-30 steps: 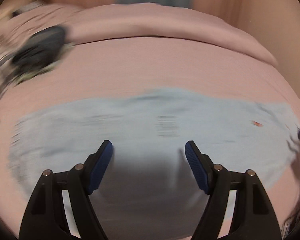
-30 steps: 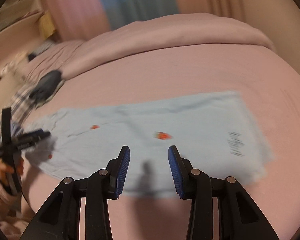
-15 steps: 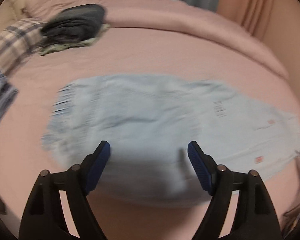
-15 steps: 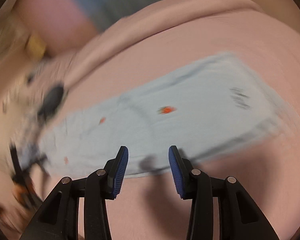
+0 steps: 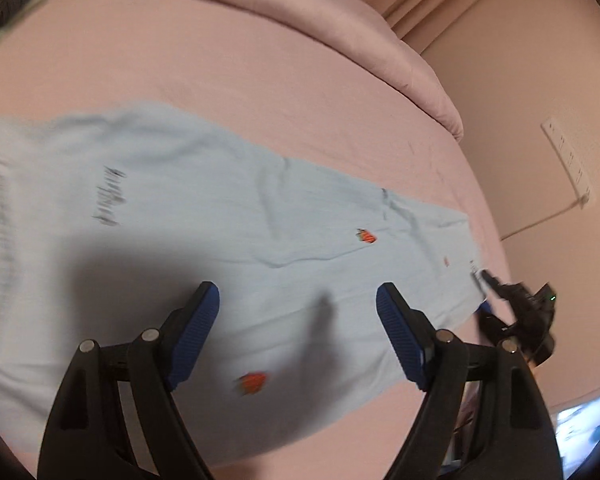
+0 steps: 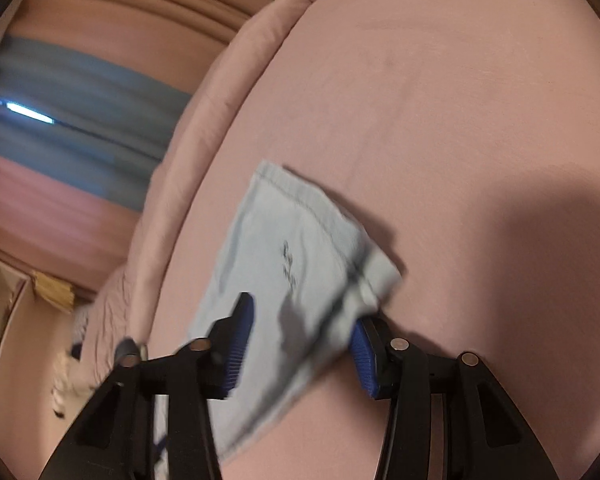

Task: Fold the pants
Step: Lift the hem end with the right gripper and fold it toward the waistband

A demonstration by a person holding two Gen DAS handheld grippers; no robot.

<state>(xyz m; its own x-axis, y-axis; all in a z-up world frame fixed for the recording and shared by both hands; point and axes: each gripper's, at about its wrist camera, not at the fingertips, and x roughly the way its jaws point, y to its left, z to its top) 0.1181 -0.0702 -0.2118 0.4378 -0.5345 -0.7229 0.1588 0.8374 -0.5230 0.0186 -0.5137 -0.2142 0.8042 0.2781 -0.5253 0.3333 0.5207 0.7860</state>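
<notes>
Light blue pants (image 5: 204, 232) with small orange patches lie flat and lengthwise across the pink bed. My left gripper (image 5: 298, 328) is open just above the middle of the pants, holding nothing. In the left wrist view my right gripper (image 5: 516, 312) is at the far right end of the pants. In the right wrist view my right gripper (image 6: 300, 336) is open, its jaws either side of the end of the pants (image 6: 296, 240), with the cloth between them.
The pink bed sheet (image 5: 260, 80) surrounds the pants, with a rolled pink duvet (image 5: 300, 12) along the far side. A wall with a white power strip (image 5: 568, 160) is to the right. Blue and pink curtains (image 6: 60, 112) hang behind the bed.
Both grippers have swung to the right along the pants. My left one went from the hem end toward the middle. My right one has dropped onto the end of the pants and opened wider.
</notes>
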